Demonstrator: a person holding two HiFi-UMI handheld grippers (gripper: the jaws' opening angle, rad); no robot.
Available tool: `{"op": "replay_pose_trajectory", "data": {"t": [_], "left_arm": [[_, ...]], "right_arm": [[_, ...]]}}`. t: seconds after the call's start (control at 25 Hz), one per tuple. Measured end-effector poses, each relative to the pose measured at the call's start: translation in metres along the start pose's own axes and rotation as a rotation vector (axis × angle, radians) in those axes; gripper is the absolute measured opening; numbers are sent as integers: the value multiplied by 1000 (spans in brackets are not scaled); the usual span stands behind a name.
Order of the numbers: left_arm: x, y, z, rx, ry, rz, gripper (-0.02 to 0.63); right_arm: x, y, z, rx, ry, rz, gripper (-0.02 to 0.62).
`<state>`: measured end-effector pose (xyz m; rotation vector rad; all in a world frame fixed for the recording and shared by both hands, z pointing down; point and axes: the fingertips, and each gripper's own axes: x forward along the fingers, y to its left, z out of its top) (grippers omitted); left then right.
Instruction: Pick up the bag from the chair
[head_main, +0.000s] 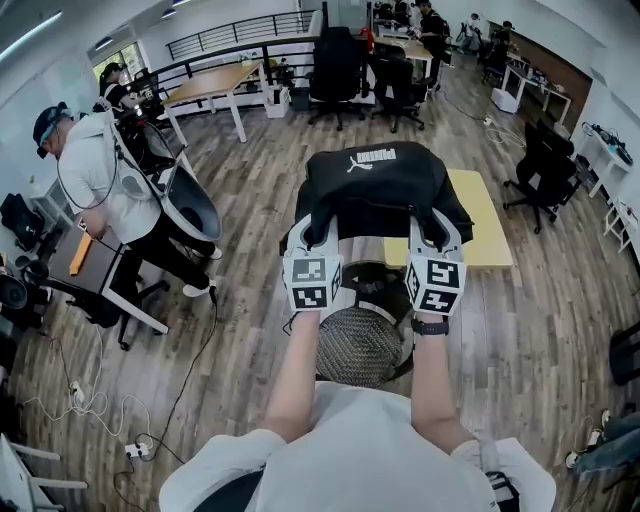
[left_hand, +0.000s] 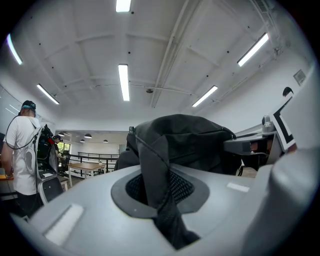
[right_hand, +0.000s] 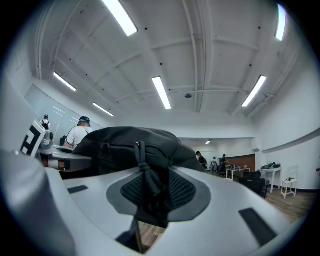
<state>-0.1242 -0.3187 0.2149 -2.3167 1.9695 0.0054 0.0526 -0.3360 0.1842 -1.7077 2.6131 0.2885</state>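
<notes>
In the head view a black bag (head_main: 375, 185) with a white logo hangs in front of me, above the chair (head_main: 358, 345) with its round mesh seat. My left gripper (head_main: 303, 232) is shut on the bag's left side and my right gripper (head_main: 437, 228) is shut on its right side. In the left gripper view a black strap (left_hand: 156, 170) of the bag (left_hand: 185, 142) is pinched in the left gripper (left_hand: 160, 192). The right gripper view shows a knotted black cord (right_hand: 145, 172) of the bag (right_hand: 127, 145) clamped in the right gripper (right_hand: 151, 192).
A yellow-topped table (head_main: 492, 228) stands just right of the bag. A person in a white shirt (head_main: 95, 175) is at the left beside a desk (head_main: 85, 255). Black office chairs (head_main: 335, 65) and a wooden table (head_main: 215, 85) are farther back. Cables (head_main: 90, 405) lie on the floor at lower left.
</notes>
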Motion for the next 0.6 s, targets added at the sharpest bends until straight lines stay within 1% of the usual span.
{"op": "replay_pose_trajectory", "data": {"t": [0.24,0.6], "left_arm": [[-1,1,-1,2,3,14,54],[-5,-3,-18,0,35,2,54]], "right_arm": [[1,1,-2,3,0,14,103],[-4,2,-20,20,37,8,103]]}}
